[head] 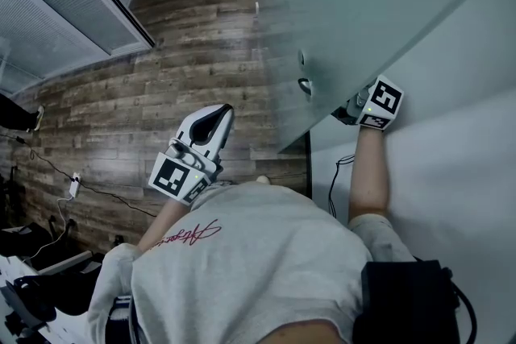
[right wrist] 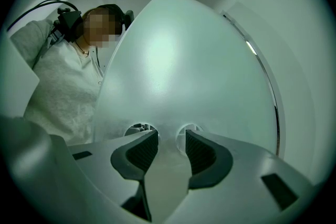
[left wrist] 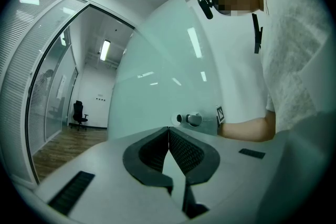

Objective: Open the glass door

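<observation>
Grey jaws of the right gripper (right wrist: 172,136) are standing wide apart, gripping nothing, facing the frosted glass door (right wrist: 178,60) at mid-frame. Meanwhile the left gripper (left wrist: 168,131) is sitting closed and empty, pointing at the door handle (left wrist: 193,119). Risk I'm seeing: nothing is holding the door, so it could be swinging back shut. No containers showing.

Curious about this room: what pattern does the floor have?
The floor shows brown wooden planks, clearest in the head view.
</observation>
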A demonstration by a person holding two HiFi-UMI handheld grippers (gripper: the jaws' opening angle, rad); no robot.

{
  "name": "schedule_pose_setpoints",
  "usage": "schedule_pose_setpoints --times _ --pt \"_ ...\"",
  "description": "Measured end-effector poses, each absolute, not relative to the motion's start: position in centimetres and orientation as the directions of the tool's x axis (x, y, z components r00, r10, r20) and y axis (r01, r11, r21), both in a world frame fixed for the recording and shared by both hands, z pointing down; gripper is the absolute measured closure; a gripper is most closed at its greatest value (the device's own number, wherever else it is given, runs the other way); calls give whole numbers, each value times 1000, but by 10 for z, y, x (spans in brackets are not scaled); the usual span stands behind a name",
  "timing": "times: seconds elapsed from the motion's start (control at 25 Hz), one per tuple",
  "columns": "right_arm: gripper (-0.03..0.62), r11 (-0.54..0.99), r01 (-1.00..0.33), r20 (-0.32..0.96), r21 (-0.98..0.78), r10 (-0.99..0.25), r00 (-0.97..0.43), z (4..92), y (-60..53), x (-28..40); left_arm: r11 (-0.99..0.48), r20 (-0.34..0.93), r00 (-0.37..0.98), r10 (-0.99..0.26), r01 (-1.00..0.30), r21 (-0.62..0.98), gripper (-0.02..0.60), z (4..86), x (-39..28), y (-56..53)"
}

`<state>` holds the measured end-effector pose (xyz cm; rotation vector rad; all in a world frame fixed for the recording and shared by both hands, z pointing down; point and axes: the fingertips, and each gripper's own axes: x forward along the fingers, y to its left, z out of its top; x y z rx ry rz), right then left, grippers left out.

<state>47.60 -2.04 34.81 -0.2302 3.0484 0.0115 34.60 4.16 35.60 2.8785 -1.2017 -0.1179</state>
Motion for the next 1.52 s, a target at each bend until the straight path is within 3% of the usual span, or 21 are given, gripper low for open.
schedule_pose_setpoints --times 0.2,0.4,0.48,0.72,1.12,1.52 --pt "444 962 -271 -93 26 -267 -959 351 -20 486 -719 -61 716 -695 -694 43 565 357 346 35" --pt "463 900 -435 -197 11 -425 -884 341 -11 517 -758 -56 756 -652 -650 52 565 359 348 27" --pt "527 863 -503 -166 34 -492 -855 347 -8 525 -776 -55 774 -631 -628 55 565 361 350 24" --pt "550 740 -664 -34 110 -665 -746 367 26 524 -859 -63 858 -511 -507 68 565 362 354 25" --pt "569 569 -821 -82 38 -817 -570 365 99 487 -944 -67 944 -323 -316 94 565 367 336 40" --pt "573 489 -872 -114 6 -866 -486 369 134 396 -983 -77 983 -164 -157 92 565 370 312 60"
